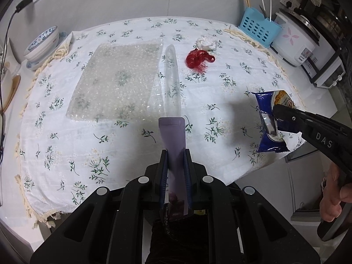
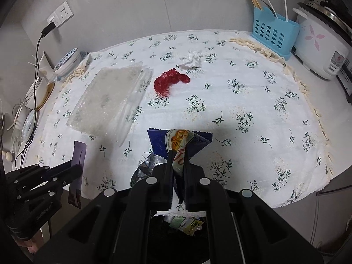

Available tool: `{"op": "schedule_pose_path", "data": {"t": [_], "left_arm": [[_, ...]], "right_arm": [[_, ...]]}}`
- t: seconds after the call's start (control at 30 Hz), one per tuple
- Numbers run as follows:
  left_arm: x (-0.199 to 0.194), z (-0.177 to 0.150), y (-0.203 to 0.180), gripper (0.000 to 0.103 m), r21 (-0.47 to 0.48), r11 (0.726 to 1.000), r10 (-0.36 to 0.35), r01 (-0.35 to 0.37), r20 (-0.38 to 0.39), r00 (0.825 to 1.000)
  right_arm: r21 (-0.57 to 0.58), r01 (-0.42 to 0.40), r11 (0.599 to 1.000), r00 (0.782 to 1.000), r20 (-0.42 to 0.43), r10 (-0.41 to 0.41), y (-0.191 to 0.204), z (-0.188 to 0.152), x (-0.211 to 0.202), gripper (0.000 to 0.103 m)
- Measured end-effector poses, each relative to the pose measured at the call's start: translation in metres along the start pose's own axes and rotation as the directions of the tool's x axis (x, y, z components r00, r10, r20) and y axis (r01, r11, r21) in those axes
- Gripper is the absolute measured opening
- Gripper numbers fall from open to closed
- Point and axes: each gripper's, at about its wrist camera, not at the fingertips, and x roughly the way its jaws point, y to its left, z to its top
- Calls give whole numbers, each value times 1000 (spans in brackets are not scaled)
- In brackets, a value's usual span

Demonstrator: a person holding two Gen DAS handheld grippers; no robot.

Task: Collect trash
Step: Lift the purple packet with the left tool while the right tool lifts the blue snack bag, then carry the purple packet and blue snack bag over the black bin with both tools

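My left gripper (image 1: 176, 154) is shut on a purple wrapper (image 1: 172, 136), held above the table's front edge; it also shows in the right wrist view (image 2: 77, 160). My right gripper (image 2: 177, 154) is shut on a blue snack wrapper (image 2: 178, 143), which also shows at the right of the left wrist view (image 1: 271, 121). On the floral tablecloth (image 1: 110, 154) lie a bubble-wrap sheet (image 1: 116, 81), a clear plastic tube (image 1: 172, 77), a red mesh net (image 1: 197, 59) and a crumpled white tissue (image 1: 206, 41). A dark bin with trash (image 2: 187, 222) sits below the right gripper.
A blue utensil caddy (image 1: 259, 28) and a white rice cooker (image 1: 297, 41) stand at the back right. Bowls (image 1: 41, 41) stand at the back left, with a cable (image 2: 35, 70) hanging from the wall socket.
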Motion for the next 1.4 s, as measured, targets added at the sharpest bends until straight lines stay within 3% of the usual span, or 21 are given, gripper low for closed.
{"op": "schedule_pose_path", "data": {"t": [1.4], "left_arm": [[-19, -91, -41, 13, -33, 999, -37, 37, -18, 999]], "right_arm": [[-40, -52, 998, 999, -7, 52, -18, -98, -42, 6]]}}
